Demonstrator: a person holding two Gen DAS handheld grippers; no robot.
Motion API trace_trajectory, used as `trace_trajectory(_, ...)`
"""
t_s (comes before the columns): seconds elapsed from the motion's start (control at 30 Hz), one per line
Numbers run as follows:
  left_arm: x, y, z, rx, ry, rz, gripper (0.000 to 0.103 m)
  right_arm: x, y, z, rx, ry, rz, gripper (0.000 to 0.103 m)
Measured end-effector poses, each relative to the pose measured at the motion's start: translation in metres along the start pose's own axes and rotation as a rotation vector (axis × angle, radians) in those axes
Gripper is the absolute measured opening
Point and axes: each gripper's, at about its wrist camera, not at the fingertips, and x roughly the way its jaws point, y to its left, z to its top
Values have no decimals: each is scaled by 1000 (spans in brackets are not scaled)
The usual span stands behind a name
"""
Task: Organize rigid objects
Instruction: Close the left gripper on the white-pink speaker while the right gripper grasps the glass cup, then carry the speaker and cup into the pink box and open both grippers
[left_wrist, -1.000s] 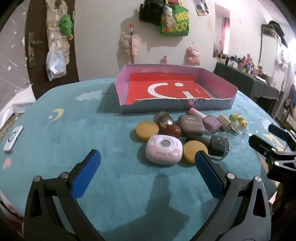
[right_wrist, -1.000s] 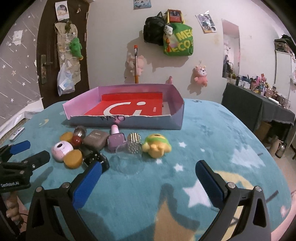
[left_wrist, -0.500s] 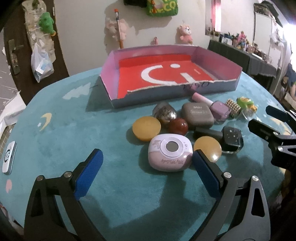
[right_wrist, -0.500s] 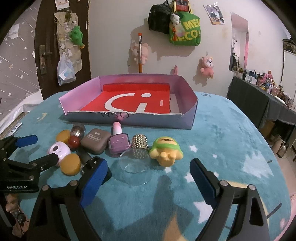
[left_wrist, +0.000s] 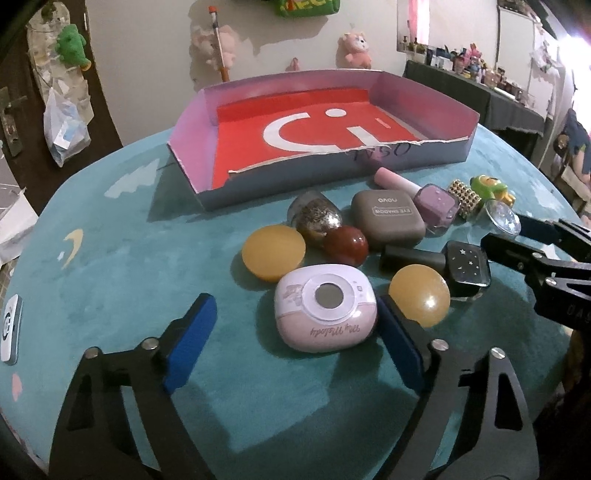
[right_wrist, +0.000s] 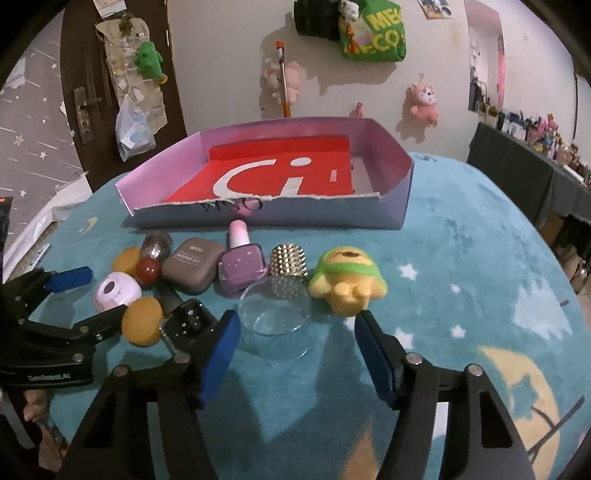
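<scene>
A pink box with a red floor (left_wrist: 321, 133) (right_wrist: 280, 177) stands at the back of the teal table. In front lies a cluster: pink round case (left_wrist: 327, 312) (right_wrist: 116, 290), two yellow discs (left_wrist: 273, 251) (left_wrist: 419, 295), red ball (left_wrist: 347, 243), brown eye-shadow case (left_wrist: 386, 218) (right_wrist: 194, 266), purple nail polish (right_wrist: 242, 266), black bottle (left_wrist: 465, 267) (right_wrist: 188, 321), studded gold piece (right_wrist: 288, 260), clear glass dish (right_wrist: 275, 308), yellow-green toy (right_wrist: 349, 280). My left gripper (left_wrist: 291, 343) is open, its right pad beside the pink case. My right gripper (right_wrist: 299, 354) is open just before the glass dish.
A white remote (left_wrist: 9, 328) lies at the table's left edge. A dark door (right_wrist: 122, 85) with hanging bags and a wall with plush toys (right_wrist: 423, 99) stand behind the box. A dark shelf (right_wrist: 532, 155) with small items is at the right.
Both grippers have moved forward and down toward the cluster. The left one has come up to the pink case, the right one to the glass dish. Nothing has been gripped.
</scene>
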Motion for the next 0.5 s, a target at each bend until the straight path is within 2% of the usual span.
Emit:
trace_trajectory(0.13,4,0,2,-19,14,-45,65,4,0,0,12,16,33,47)
trace_trajectory(0.23,4,0,4,-43,14,-69,54,4,-1,-1,24,12,65,44)
trace_trajectory(0.33,3,-1,4,-60,11,-63,53,1,-3,-1,37,1,96,43)
trace_trajectory(0.5,-4,-3,-2,-70,-6,-68,53,-12,-1,0,21,-39,89,43)
